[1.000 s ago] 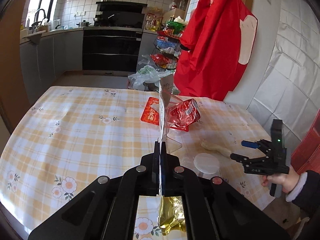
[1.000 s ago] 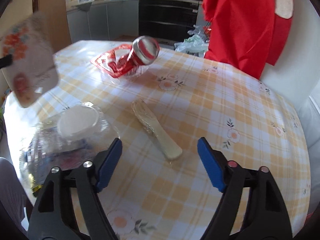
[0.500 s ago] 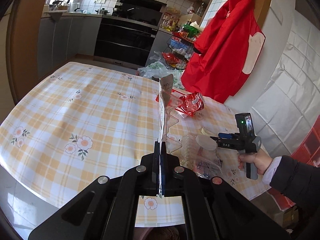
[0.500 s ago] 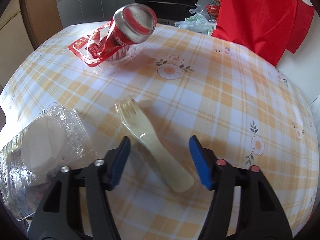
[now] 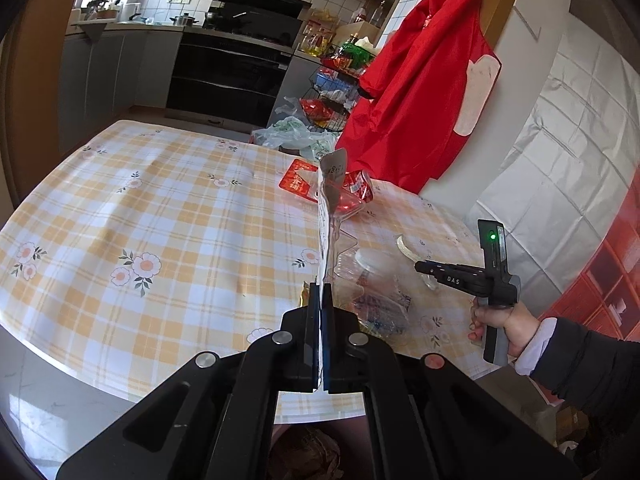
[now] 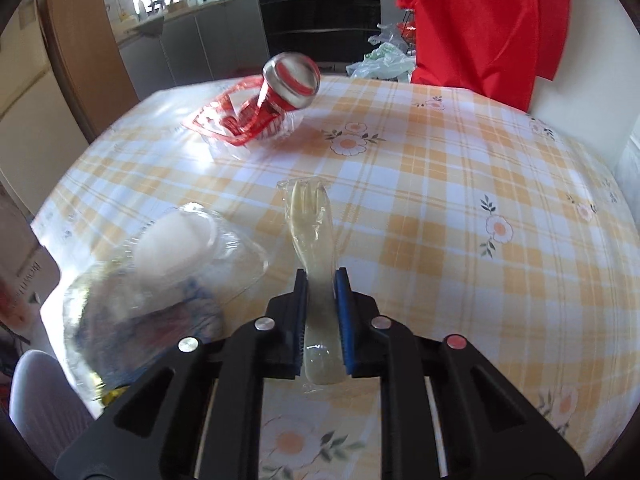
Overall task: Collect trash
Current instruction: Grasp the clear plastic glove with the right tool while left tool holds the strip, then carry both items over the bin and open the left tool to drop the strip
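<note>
My left gripper [image 5: 321, 292] is shut on a thin clear plastic package [image 5: 330, 216], which stands edge-on above the near table edge. My right gripper [image 6: 321, 276] has its jaws closing, the blue pads [image 6: 343, 312] against the handle of a cream plastic fork [image 6: 310, 216] in a clear wrapper lying on the checked tablecloth [image 6: 440, 184]. The left wrist view shows the right gripper [image 5: 420, 267] low over that fork [image 5: 406, 246]. Left of the fork lies a crumpled clear container [image 6: 172, 248] with a white lid. A crushed red can [image 6: 290, 84] rests on a red-rimmed clear tray [image 6: 216, 128] farther back.
A red apron [image 5: 420, 100] hangs on the wall past the table. Plastic bags [image 5: 294, 136] and a wire rack [image 5: 332, 92] stand behind the far edge. The person's hand and dark sleeve [image 5: 568, 364] come in from the right. Kitchen cabinets [image 5: 120, 68] line the back.
The right gripper's jaws have come together around the fork's handle after moving down over it. The left gripper has drawn back toward the table's near edge with the package in it.
</note>
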Demonstrator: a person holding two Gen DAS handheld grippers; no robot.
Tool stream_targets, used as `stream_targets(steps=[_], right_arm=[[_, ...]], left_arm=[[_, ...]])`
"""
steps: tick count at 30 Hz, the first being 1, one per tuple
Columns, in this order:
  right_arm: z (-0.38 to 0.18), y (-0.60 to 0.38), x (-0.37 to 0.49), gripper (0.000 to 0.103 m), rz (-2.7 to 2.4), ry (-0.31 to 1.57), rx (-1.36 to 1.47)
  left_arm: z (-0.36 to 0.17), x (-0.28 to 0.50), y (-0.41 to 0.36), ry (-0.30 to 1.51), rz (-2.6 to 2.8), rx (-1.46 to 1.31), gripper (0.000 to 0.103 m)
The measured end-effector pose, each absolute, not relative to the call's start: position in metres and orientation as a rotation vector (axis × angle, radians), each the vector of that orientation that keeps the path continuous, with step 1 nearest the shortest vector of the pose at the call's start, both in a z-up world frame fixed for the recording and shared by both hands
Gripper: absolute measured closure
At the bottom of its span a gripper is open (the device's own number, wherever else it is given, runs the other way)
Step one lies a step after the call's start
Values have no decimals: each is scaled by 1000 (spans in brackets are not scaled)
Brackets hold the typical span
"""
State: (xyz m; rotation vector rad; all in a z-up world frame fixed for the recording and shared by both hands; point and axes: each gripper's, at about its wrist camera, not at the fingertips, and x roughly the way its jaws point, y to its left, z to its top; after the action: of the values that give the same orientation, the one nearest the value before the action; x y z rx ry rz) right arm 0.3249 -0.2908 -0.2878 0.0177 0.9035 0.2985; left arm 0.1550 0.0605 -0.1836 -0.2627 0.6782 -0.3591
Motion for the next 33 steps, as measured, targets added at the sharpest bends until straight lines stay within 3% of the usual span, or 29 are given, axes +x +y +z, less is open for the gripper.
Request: stream_targets(steps=[19, 33], right_arm=[[-194, -258, 143, 86, 480, 668, 244], [-161, -265, 66, 86, 500, 579, 282]], left_arm=[[-191, 84, 41, 745, -446, -238, 102], [-222, 32, 19, 871, -483, -216, 102]])
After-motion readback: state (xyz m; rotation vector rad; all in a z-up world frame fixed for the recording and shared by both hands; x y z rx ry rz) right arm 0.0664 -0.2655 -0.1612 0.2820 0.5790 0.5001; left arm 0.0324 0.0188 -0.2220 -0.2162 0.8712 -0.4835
